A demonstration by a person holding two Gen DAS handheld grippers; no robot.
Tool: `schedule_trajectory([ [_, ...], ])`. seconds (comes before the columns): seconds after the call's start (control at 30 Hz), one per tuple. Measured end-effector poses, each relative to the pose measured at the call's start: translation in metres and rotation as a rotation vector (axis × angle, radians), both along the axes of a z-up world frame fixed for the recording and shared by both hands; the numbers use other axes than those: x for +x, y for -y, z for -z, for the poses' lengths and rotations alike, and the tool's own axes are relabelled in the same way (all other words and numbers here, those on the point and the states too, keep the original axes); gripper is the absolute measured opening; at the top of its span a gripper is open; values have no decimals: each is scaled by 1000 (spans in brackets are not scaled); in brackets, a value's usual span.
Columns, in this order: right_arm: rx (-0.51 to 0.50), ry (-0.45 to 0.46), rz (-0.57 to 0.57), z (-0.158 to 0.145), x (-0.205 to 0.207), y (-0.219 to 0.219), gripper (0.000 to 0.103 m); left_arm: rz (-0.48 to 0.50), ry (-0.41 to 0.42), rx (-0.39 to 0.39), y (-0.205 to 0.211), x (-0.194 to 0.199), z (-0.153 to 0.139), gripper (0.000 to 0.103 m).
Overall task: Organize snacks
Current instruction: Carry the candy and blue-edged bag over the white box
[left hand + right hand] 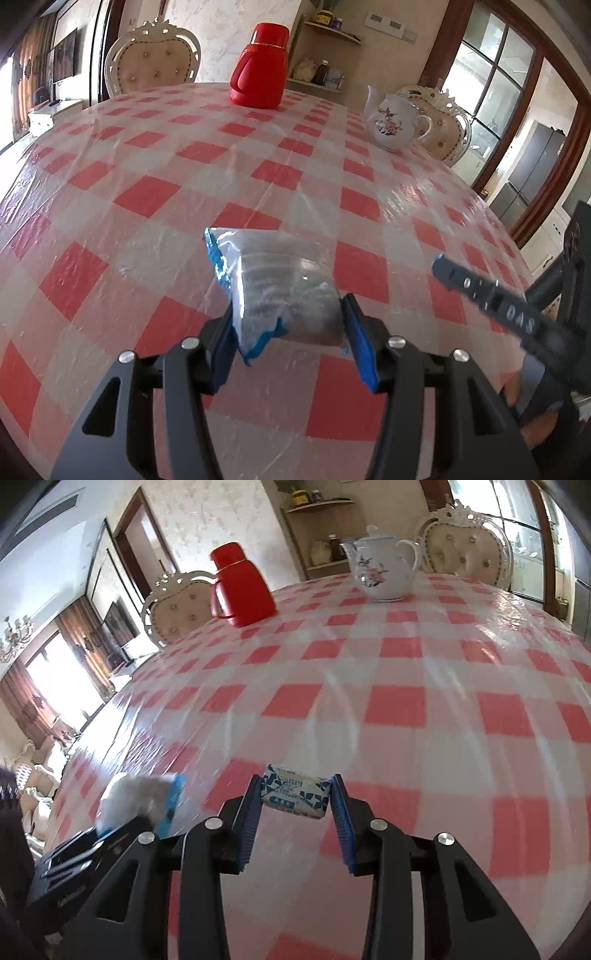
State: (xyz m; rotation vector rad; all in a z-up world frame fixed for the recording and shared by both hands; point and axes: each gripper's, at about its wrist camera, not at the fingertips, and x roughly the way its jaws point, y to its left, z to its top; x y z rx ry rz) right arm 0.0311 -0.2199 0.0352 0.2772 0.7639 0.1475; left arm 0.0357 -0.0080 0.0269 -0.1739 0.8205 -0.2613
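My left gripper (288, 317) is squeezing a clear snack bag with blue edges (273, 284). The stuff inside looks grey and dark, but the shiny plastic makes it hard to tell what it is. The bag is puffy and crinkly, and it sits above the table (147, 155), between my blue ribbed pads.

My right gripper (295, 794) is clamped on a small blue and white snack packet (297, 794). It is shaped like a little pillow. There is tiny writing on it, but I cannot read it.

In the left view, the right gripper pokes in at 3 o'clock. It is blurry and cut off, and the white marks on it are too smeared to read. In the right view, my other bag shows at 8 o'clock, all fuzzy.

The table has a red and white checked cloth under a clear wrinkly plastic sheet. At 12 o'clock stands a smooth red thermos (258, 66). At 1 o'clock stands a white teapot with painted flowers (393, 122).
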Motion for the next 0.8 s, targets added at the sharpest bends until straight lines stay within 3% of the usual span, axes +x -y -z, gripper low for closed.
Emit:
schedule_trajectory([
  [0.67,36,16,-146,-3,-52,-67,37,-86,20,-37,-47,-48,-7,54],
  [0.8,40,17,-184,-3,-58,-81,37,-98,34,-54,-60,-60,-10,43],
])
